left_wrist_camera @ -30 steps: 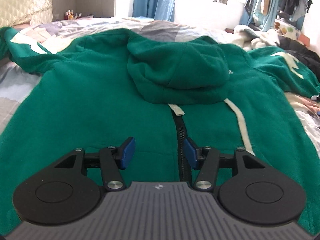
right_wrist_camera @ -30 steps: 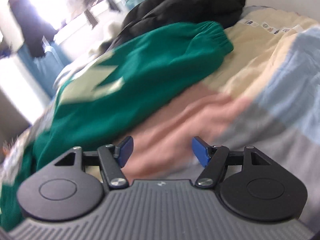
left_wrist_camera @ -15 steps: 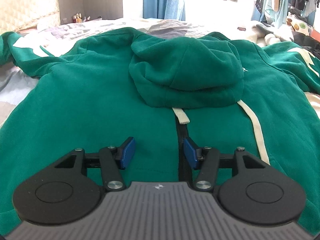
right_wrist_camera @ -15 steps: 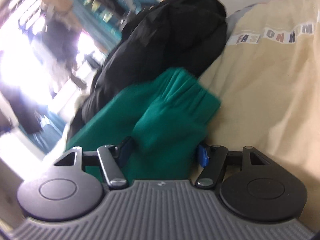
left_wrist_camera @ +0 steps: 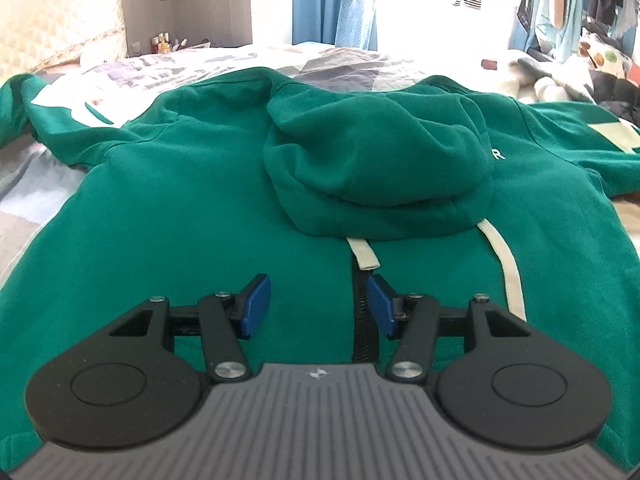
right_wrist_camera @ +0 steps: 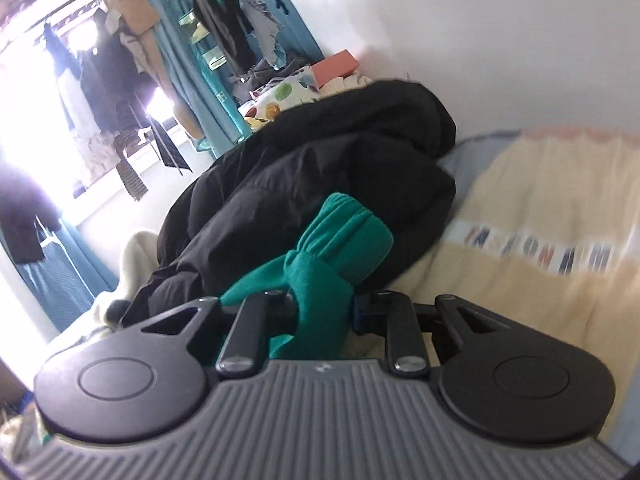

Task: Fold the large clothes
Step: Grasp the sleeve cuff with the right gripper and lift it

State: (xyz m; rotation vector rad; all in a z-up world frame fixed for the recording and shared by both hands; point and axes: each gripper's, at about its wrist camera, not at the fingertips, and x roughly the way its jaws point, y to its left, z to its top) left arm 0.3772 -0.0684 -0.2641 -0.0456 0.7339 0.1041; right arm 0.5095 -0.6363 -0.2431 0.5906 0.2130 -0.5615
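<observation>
Green zip hoodie [left_wrist_camera: 168, 216] lies unfolded (hood down); right claw [right_wrist_camera: 322, 314] closing on its cuff [right_wrist_camera: 340, 236], left claw [left_wrist_camera: 316, 306] wide, empty.

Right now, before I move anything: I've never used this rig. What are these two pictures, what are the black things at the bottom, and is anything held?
Each picture comes from a camera on a hand-held tool, looking forward along its two blue-padded fingers. The black discs and levers at the bottom are the tool itself. The left tool hovers open over a green hoodie spread on the bed, its hood folded down above the zipper. The right tool is closing on the hoodie's sleeve cuff, which is bunched between its fingers, beside a black jacket.
</observation>
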